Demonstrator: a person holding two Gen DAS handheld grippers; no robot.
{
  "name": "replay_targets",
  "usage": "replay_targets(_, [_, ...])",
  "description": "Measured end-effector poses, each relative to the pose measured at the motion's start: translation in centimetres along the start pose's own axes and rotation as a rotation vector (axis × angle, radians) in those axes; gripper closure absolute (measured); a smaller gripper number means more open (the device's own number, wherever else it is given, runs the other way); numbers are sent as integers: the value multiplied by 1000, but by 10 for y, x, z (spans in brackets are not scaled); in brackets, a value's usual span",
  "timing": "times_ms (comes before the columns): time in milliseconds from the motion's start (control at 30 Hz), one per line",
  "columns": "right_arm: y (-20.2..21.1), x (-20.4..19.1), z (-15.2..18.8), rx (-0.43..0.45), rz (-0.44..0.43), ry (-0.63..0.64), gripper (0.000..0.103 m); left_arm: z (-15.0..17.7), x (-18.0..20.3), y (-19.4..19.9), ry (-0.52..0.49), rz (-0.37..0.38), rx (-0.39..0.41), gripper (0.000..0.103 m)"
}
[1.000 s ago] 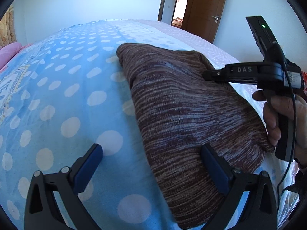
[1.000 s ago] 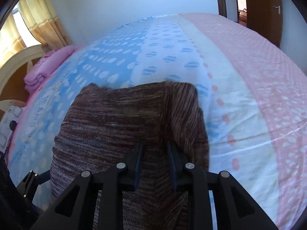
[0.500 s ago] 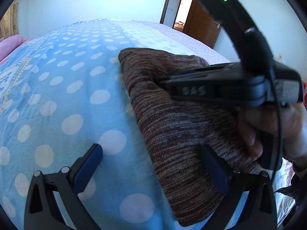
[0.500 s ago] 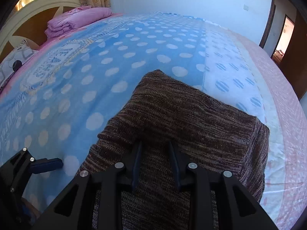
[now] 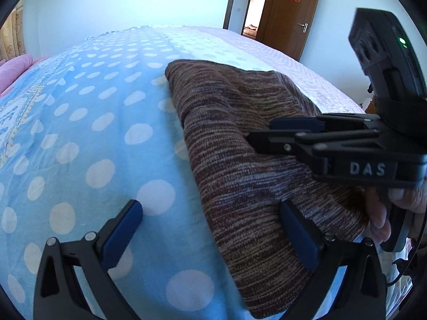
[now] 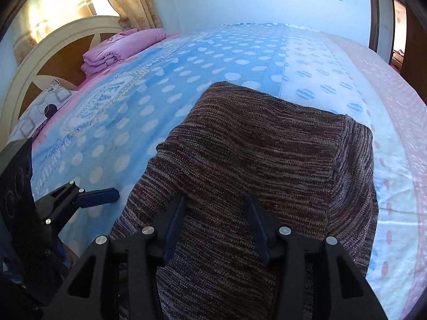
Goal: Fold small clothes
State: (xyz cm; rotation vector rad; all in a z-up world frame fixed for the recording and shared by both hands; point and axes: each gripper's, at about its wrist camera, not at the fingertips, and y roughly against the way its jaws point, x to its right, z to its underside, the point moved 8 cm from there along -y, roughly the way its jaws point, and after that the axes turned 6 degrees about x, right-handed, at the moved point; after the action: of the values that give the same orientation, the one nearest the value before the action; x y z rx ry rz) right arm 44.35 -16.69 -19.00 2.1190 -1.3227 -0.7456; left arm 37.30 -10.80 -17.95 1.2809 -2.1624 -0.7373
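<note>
A brown striped knit garment (image 5: 240, 160) lies folded on the blue dotted bed sheet (image 5: 93, 133). My left gripper (image 5: 210, 226) stands open and low at the garment's near left edge: one finger is over bare sheet, the other over the knit. My right gripper (image 6: 214, 221) sits over the garment (image 6: 267, 146) with its jaws opening. The knit lies flat under the gap and the pads do not press on it. In the left wrist view the right gripper (image 5: 259, 133) reaches in from the right, held by a hand (image 5: 384, 213). The left gripper (image 6: 98, 194) shows at the left of the right wrist view.
Folded pink bedding (image 6: 120, 48) and a patterned pillow (image 6: 40, 112) lie by the cream headboard (image 6: 53, 45) at the bed's far left. A pink dotted strip of sheet (image 6: 387, 101) runs along the right side. A brown door (image 5: 291, 13) stands beyond the bed.
The right gripper let go of the fold it pinched and its jaws have spread apart. It rolled and swung across the garment. The left gripper has stayed put.
</note>
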Motion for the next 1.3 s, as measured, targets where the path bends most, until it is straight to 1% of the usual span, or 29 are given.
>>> replay_targets(133, [18, 5, 10, 13, -24, -1, 52, 0, 0, -1, -7, -7, -8, 0])
replay_targets(300, [43, 27, 21, 54, -82, -52, 52, -6, 2, -7, -6, -12, -21, 0])
replay_targets(400, [60, 49, 17, 112, -70, -85, 52, -14, 1, -5, 19, -2, 7, 0])
replay_targets(433, [66, 63, 13, 144, -57, -118, 52, -16, 1, -7, 27, 9, 5, 0])
replay_targets(500, [71, 93, 9, 177, -25, -198, 50, -18, 1, -12, 52, 31, -10, 0])
replay_targets(567, [71, 119, 8, 186, 2, -279, 50, -21, 1, -16, 64, 45, -14, 0])
replay_targets(633, [65, 144, 6, 182, 1, -368, 50, -23, 1, -18, 73, 58, -12, 0])
replay_targets(700, [56, 158, 6, 168, -14, -419, 50, -23, 0, -19, 80, 70, -7, 0])
replay_targets(800, [43, 167, 6, 150, -35, -459, 50, -24, -1, -18, 98, 95, 6, 0])
replay_targets(867, [32, 170, 6, 132, -79, -490, 50, -24, -3, -18, 104, 101, 11, 3])
replay_targets(933, [26, 170, 2, 142, -108, -511, 50, -23, -2, -18, 99, 103, 11, 5])
replay_targets(967, [23, 170, -1, 146, -126, -525, 50, -23, -2, -18, 94, 107, 12, 6])
replay_targets(1033, [14, 168, -4, 141, -191, -573, 50, -22, 1, -17, 78, 117, 11, 13])
replay_targets(1067, [11, 168, -6, 142, -202, -584, 50, -22, 4, -17, 69, 123, 12, 16])
replay_targets(1133, [7, 163, -10, 150, -213, -582, 50, -23, 9, -16, 55, 142, 12, 26])
replay_targets(1167, [5, 160, -10, 147, -214, -568, 51, -23, 11, -17, 46, 147, 10, 28])
replay_targets(1200, [4, 157, -10, 145, -201, -549, 59, -23, 14, -18, 32, 142, 5, 30])
replay_targets(1233, [3, 153, -8, 137, -193, -533, 76, -22, 16, -18, 14, 126, 1, 35])
replay_targets(1267, [1, 151, -6, 122, -207, -536, 76, -22, 19, -18, -7, 112, 0, 37])
replay_targets(1300, [2, 151, -5, 128, -208, -541, 78, -23, 23, -17, -24, 102, 2, 44])
